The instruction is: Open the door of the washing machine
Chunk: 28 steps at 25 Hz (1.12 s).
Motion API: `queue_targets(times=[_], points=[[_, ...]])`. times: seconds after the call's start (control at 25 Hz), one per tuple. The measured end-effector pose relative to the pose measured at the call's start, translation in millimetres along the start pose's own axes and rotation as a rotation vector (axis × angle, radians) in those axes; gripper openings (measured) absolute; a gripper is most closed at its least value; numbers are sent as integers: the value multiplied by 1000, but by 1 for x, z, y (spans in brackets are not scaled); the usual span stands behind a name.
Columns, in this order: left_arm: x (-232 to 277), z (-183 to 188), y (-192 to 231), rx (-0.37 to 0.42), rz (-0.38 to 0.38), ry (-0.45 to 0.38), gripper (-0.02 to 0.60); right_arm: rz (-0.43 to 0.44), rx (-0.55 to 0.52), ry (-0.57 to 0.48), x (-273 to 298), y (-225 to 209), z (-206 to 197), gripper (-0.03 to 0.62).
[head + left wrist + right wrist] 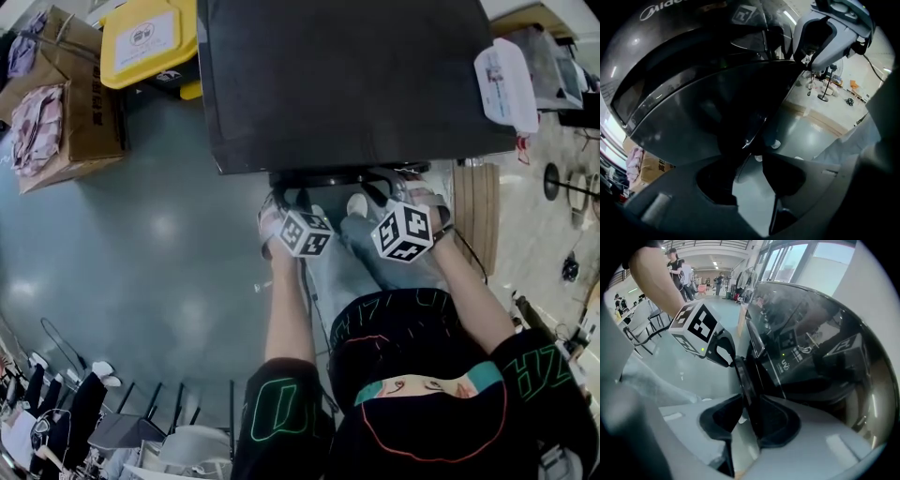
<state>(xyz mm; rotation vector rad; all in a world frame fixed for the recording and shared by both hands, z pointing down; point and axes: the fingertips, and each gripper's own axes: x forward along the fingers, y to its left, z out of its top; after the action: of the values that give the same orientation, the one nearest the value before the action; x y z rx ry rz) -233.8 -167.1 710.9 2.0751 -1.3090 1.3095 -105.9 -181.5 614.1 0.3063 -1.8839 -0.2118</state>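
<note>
The dark washing machine (347, 84) fills the top of the head view, and its round door (337, 178) shows just below its front edge. My left gripper (281, 211) and right gripper (412, 202) both reach to that door, side by side. In the left gripper view the door's edge (745, 140) runs down between the jaws of my left gripper (750, 180); it lies by the left pad, and floor shows between it and the right pad. In the right gripper view my right gripper (749, 420) is shut on the door's rim (743, 376), one pad on each side.
Cardboard boxes (66, 103) with clothes and a yellow bin (150, 37) stand left of the machine. A white pack (506, 84) lies at its right, with a wooden panel (476, 211) below. Chairs (94, 431) line the lower left. A person (675, 263) stands far off.
</note>
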Motion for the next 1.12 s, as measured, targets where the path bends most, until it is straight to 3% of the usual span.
queue_targets(times=[0.56, 1.0, 1.12], points=[[0, -5, -5, -14, 42, 46, 176, 41, -20, -14, 0, 4, -2, 107], [-28, -47, -66, -65, 5, 118, 161, 138, -87, -33, -17, 50, -19, 126], [-35, -55, -78, -88, 30, 138, 156, 164, -108, -73, -22, 56, -21, 127]])
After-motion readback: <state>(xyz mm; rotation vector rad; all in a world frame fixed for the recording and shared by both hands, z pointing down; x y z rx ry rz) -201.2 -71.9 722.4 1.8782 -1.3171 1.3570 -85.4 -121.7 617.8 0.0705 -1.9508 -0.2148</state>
